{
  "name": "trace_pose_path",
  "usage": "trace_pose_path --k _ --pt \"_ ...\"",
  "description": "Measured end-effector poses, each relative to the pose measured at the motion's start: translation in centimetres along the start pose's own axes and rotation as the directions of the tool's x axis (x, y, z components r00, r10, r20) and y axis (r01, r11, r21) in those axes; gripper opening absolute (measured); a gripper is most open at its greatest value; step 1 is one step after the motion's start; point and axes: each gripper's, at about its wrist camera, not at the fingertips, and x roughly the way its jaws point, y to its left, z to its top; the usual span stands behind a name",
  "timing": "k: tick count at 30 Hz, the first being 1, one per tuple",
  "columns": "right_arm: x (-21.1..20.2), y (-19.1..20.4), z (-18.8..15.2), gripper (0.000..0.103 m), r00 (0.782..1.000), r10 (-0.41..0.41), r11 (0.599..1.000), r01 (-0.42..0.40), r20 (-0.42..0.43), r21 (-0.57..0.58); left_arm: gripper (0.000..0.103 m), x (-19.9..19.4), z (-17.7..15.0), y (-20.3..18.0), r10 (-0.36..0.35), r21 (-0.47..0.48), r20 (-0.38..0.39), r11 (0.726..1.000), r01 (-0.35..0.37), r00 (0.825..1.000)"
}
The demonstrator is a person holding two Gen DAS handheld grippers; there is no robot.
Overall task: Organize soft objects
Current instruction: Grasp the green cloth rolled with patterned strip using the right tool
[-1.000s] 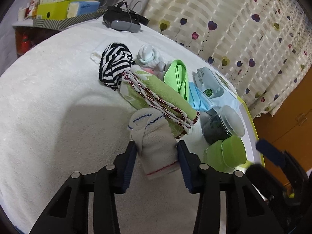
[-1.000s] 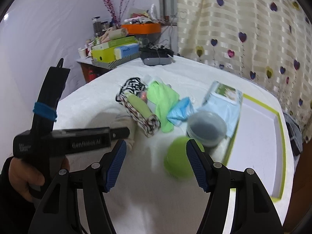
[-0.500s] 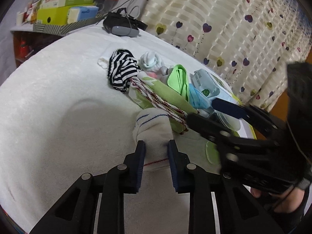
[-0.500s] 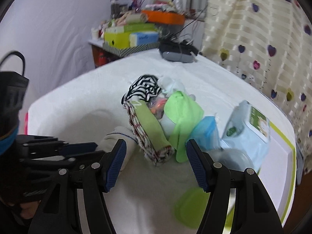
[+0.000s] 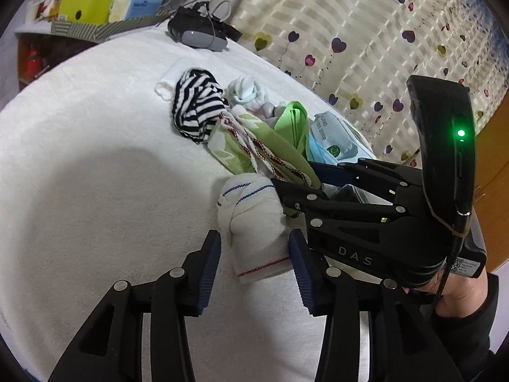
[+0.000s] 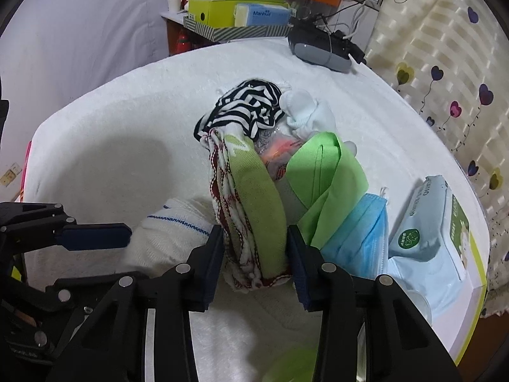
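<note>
Right wrist | right gripper (image 6: 256,256) just closing on folded towel (image 6: 254,210)

Table cover (image 5: 79,165): white terry cloth, rough nap. White sock (image 5: 254,219): ribbed knit. Folded towel (image 6: 254,210): woven cloth, matt. Wipes pack (image 6: 426,222): glossy plastic film. Face mask (image 6: 359,229): pleated nonwoven.

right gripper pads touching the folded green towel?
Touching. Right wrist view: right gripper pads press both sides of the folded green towel, no gap.
</note>
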Motion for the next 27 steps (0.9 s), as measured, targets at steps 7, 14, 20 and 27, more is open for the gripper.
trace_pose_path --k 7,14,20,27 --pt "-3.8 -1.1 -0.7 0.023 0.992 -0.013 0.998 0.005 0.127 0.066 0.045 1.0 0.2 -0.6 -0.004 -0.007 -0.011 1.000 0.004 1.000" --pt "-5.5 -1.6 -2.1 0.023 0.986 -0.012 0.994 -0.006 0.164 0.110 0.047 2.7 0.2 -1.8 0.013 -0.002 -0.042 1.000 -0.013 0.999" --pt "-7.6 -2.0 -3.2 0.023 0.976 -0.014 0.989 -0.019 0.216 0.148 0.046 3.1 0.0 -3.0 0.067 0.032 -0.033 0.997 -0.066 0.997" --pt "-9.3 -2.0 -4.7 0.023 0.964 -0.009 0.981 -0.044 0.266 0.191 0.043 1.3 -0.7 -3.4 0.110 0.053 0.005 0.992 -0.111 0.994"
